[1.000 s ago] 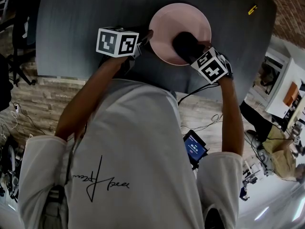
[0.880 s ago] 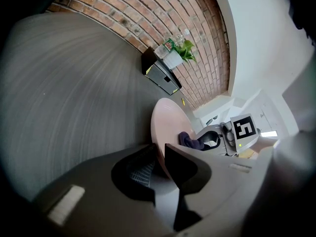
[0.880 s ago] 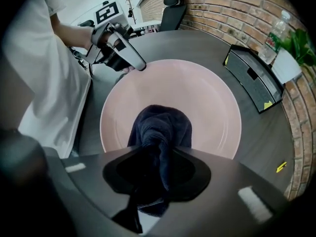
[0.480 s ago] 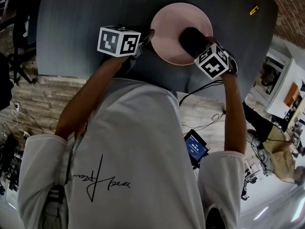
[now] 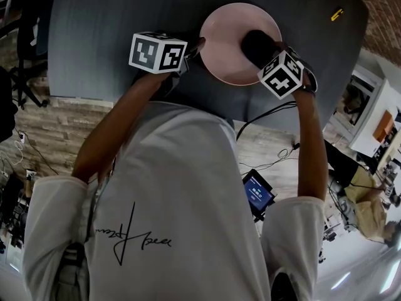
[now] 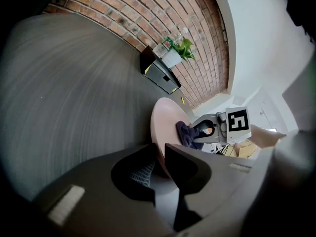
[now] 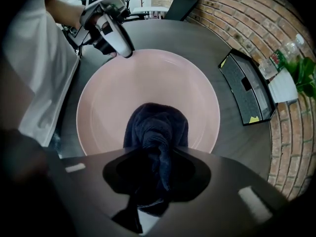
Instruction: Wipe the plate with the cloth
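Note:
A pink plate (image 5: 233,35) lies on the dark grey table (image 5: 106,24). My left gripper (image 5: 195,47) is shut on the plate's left rim; in the left gripper view the rim (image 6: 160,127) runs between its jaws (image 6: 159,152). My right gripper (image 5: 262,54) points down over the plate's right half, shut on a bunched dark blue cloth (image 5: 254,44). In the right gripper view the cloth (image 7: 157,125) hangs from the gripper (image 7: 157,154) and rests on the plate (image 7: 123,88), with the left gripper (image 7: 116,36) at the far rim.
A black box (image 7: 245,88) lies on the table to the plate's right, with a water bottle (image 7: 277,57) and a potted plant (image 7: 302,75) by the brick wall. A small yellow item (image 5: 336,14) sits at the far right. The table's near edge runs under my arms.
My right gripper has slid the cloth across the plate, away from me and to the right. The left gripper and plate have stayed put.

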`<state>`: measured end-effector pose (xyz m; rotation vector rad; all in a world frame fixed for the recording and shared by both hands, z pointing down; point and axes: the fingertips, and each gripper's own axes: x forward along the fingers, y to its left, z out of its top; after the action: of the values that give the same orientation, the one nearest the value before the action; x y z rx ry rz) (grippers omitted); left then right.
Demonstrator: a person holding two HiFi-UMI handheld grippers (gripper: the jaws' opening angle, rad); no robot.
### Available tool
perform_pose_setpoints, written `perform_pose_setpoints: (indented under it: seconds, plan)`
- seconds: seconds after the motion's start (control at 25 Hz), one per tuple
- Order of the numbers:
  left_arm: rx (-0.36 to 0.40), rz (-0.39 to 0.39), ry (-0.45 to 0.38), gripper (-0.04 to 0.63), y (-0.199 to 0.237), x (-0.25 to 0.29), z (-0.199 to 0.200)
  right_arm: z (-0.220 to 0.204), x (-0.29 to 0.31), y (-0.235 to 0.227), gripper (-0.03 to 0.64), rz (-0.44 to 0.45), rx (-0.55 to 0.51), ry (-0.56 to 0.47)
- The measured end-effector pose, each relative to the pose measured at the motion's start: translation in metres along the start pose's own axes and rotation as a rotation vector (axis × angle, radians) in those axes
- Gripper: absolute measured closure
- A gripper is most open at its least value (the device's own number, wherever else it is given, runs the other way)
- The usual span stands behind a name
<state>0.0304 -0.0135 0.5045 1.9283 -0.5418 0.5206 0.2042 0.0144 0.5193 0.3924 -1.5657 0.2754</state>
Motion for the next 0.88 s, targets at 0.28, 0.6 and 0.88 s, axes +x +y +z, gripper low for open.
perform_pose_setpoints:
  seconds: [0.28, 0.6, 0.88]
  plan:
    - [0.015, -0.001, -0.017, 0.517, -0.002, -0.001, 0.008, 0.003, 0.002, -0.013, 0.502, -0.047, -0.022, 0.009]
    - [0.020, -0.010, -0.003, 0.512, -0.002, 0.001, 0.008, 0.013, 0.000, -0.039, 0.502, -0.171, -0.001, -0.028]
    - [0.024, -0.021, 0.012, 0.453, -0.001, 0.001, 0.005, 0.018, -0.003, -0.049, 0.502, -0.231, 0.026, -0.074]
